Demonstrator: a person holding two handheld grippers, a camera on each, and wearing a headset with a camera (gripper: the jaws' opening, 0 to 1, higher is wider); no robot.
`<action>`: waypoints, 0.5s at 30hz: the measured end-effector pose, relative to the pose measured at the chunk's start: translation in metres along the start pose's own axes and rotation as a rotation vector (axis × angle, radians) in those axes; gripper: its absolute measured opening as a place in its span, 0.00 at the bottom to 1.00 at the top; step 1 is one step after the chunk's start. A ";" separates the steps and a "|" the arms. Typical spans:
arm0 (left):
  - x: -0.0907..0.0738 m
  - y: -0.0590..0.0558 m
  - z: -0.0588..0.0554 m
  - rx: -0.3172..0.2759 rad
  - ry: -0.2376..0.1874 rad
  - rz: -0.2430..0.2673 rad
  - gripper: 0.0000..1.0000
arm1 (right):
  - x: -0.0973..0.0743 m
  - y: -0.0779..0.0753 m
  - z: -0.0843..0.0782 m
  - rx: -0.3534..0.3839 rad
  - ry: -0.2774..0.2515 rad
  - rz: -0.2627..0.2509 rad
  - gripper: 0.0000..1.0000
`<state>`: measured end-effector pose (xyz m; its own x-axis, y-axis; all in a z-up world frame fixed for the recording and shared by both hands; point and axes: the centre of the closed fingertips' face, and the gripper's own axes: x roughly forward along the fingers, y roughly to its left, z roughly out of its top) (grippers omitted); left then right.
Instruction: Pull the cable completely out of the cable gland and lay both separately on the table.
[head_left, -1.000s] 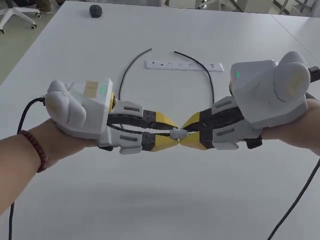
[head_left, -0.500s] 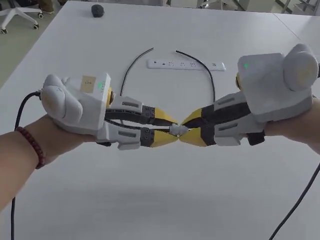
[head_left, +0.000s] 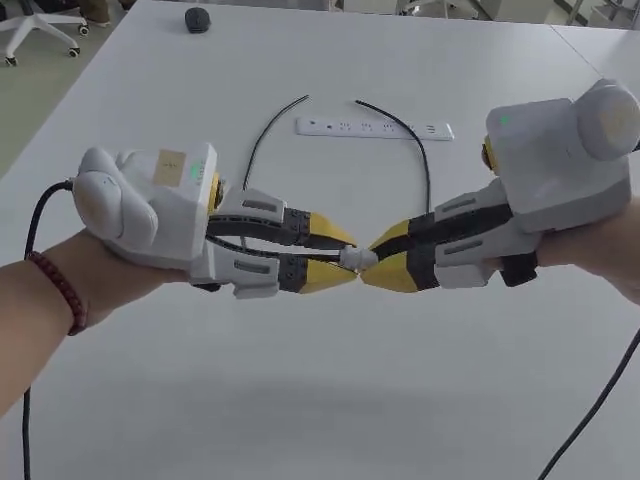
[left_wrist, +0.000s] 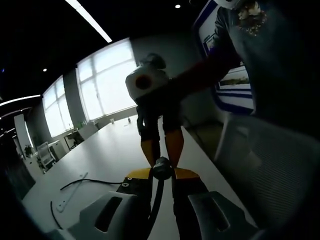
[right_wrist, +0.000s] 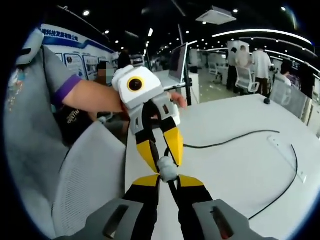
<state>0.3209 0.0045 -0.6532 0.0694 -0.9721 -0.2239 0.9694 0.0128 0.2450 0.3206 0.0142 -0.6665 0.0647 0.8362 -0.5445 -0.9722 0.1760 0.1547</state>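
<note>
Holding the two tools nose to nose above the worktop (head_left: 320, 390), we are gripping the left hand-held gripper (head_left: 345, 259) in our left hand (head_left: 110, 270) and the right hand-held gripper (head_left: 374, 259) in our right hand (head_left: 600, 250). Our left forearm is coming in from the lower left with a bead bracelet (head_left: 62, 290) on the wrist. The left hand-held gripper is lying almost level and pointing to the right. Our right hand is sitting a little higher, so the right hand-held gripper is sloping down and to the left toward the meeting point.

The cable gland (head_left: 353, 261), small and white, is hanging in the air between the two sets of yellow tips. The left jaws are closing in from above and below and clamping on the gland; in the left gripper view it is sitting right at their tips. The right jaws are pinching together just beside the gland's other end, clamping on the black cable (head_left: 428, 180), which in the right gripper view is running back between them.

The cable is passing through the gland. Both its free ends are trailing behind the hand-held grippers and curving away across the worktop, ending near a white power strip (head_left: 375, 129). A small dark object (head_left: 197, 18) is resting at the far edge.
</note>
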 end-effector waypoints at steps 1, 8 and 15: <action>0.000 0.000 0.000 0.001 0.000 -0.001 0.15 | 0.000 0.000 0.000 -0.005 -0.001 -0.002 0.09; 0.002 -0.001 -0.003 -0.025 0.012 -0.002 0.16 | 0.002 0.002 -0.002 -0.078 0.032 -0.030 0.08; 0.001 -0.001 -0.005 -0.039 0.020 0.010 0.15 | 0.003 0.001 -0.002 -0.146 0.057 -0.061 0.07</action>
<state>0.3216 0.0043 -0.6584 0.0836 -0.9670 -0.2405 0.9771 0.0322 0.2104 0.3196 0.0154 -0.6698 0.1158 0.7948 -0.5957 -0.9895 0.1447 0.0007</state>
